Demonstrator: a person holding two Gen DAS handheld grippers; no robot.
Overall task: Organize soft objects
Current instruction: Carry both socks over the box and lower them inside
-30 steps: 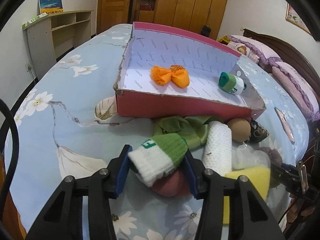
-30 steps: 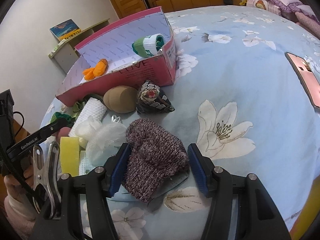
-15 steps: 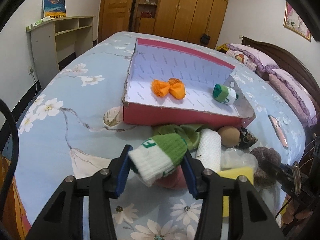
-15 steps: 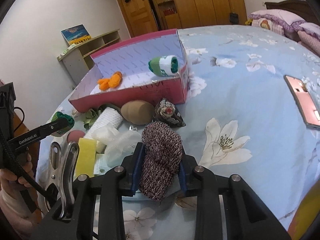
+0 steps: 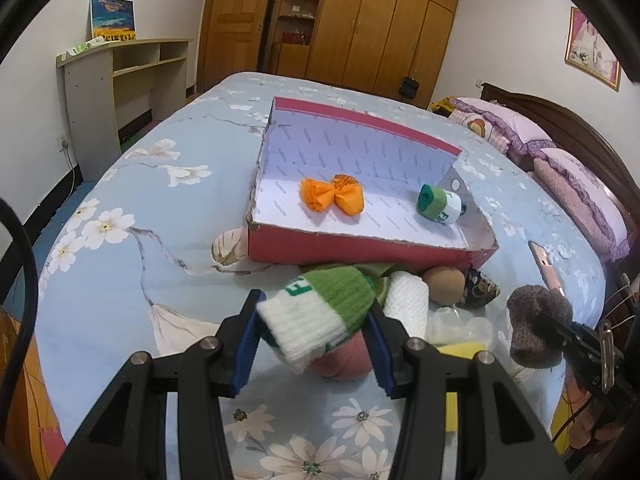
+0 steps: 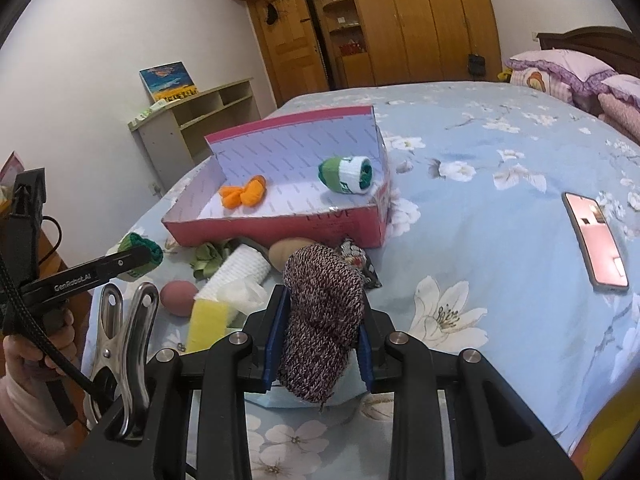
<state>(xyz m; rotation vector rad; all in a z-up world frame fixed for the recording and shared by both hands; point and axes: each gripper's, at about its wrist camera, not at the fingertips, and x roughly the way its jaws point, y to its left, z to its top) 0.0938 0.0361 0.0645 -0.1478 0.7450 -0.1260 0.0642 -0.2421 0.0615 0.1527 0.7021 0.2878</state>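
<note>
My left gripper (image 5: 314,326) is shut on a rolled green-and-white sock (image 5: 320,312), lifted above the bedspread. In the right wrist view my right gripper (image 6: 320,332) is shut on a brown-purple knitted roll (image 6: 324,312), also raised; that roll (image 5: 536,324) shows at the right of the left wrist view. Ahead lies a red cardboard box (image 5: 360,250) (image 6: 280,226) holding an orange fabric bow (image 5: 332,194) (image 6: 244,192) and another green-and-white sock roll (image 5: 440,204) (image 6: 346,174).
Loose items lie before the box: a white knit roll (image 6: 240,270), a tan ball (image 5: 444,284), a pink ball (image 6: 178,296), a yellow sponge (image 6: 206,320), green fabric (image 6: 208,258), a patterned pouch (image 6: 356,258). A pink phone (image 6: 596,236) rests right. Pillows (image 5: 560,168) beyond.
The right jaws closed on the brown knitted roll and lifted it off the bed. The left gripper rose with the green-and-white sock still held.
</note>
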